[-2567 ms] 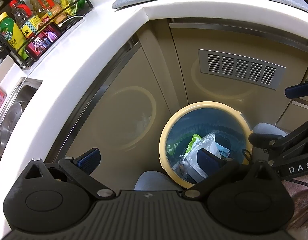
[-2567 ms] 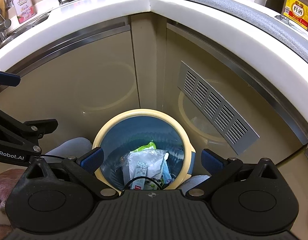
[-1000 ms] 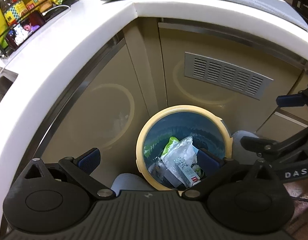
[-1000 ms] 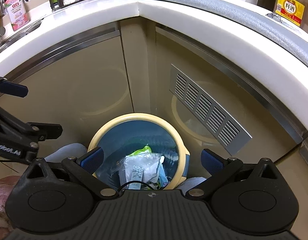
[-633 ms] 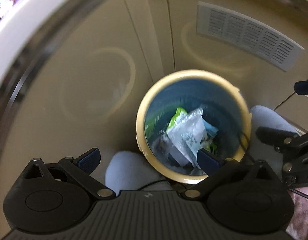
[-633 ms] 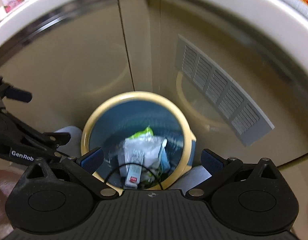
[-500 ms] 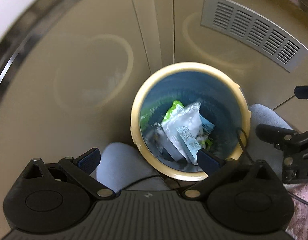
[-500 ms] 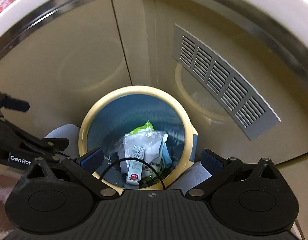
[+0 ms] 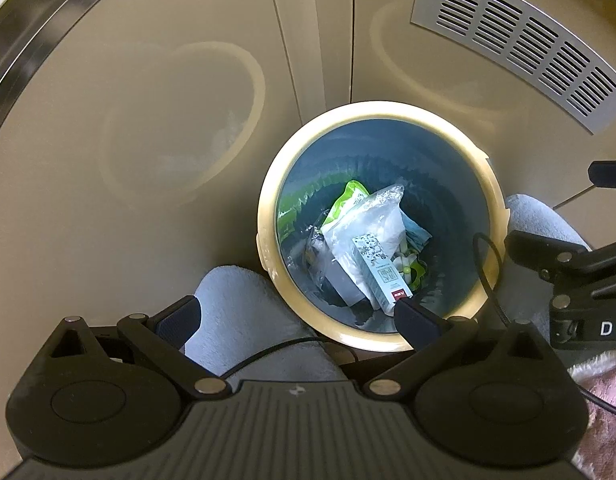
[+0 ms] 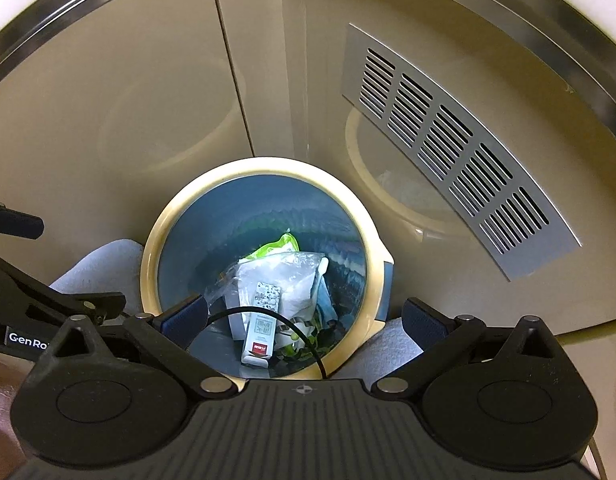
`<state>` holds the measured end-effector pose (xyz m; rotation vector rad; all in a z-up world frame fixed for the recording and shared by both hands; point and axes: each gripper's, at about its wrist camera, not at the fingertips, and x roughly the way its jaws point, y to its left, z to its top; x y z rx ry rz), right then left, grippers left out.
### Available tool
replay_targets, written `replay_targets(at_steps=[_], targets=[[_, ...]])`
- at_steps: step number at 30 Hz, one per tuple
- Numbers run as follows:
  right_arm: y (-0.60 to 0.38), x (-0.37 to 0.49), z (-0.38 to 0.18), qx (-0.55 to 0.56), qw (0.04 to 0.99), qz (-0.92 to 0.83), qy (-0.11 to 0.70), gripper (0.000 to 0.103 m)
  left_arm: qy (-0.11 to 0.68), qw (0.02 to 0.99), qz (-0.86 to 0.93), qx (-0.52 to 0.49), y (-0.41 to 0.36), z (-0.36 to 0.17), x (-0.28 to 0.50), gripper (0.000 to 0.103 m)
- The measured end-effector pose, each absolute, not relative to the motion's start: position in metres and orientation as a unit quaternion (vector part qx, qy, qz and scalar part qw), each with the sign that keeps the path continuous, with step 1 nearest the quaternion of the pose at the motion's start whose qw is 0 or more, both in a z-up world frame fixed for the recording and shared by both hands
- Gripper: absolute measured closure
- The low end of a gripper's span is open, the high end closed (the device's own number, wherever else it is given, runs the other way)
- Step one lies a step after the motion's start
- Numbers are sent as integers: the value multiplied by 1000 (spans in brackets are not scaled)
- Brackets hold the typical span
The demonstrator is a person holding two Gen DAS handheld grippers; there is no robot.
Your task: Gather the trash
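Holding my left claw (image 9: 296,320) spread wide with nothing between its fingers, I look straight down past it at the trash bin (image 9: 268,240). My right claw (image 10: 304,318) is spread just as wide and empty too, hanging above the near edge of the same bin (image 10: 150,264). The bin has a cream rim and a blue liner, and it stands on the floor in the corner where two beige cabinet doors (image 10: 108,128) meet. Inside it lies the collected trash: a slim white carton (image 10: 262,330) on top, resting on a crumpled clear plastic bag (image 9: 372,220), with a green wrapper (image 9: 348,198) behind them. A grey slotted vent (image 10: 448,148) sits in the cabinet door to the right of the bin. Pale blue slippers (image 9: 244,320) show on either side of the bin, close against it.
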<state>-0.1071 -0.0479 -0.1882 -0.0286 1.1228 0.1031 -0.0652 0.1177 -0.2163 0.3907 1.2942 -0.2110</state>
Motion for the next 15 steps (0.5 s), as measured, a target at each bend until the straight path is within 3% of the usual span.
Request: replay_targets(at_steps=[15], targets=[[-47, -106, -187, -14, 846, 44, 531, 0, 598, 774, -93, 187, 117, -216, -64, 0]])
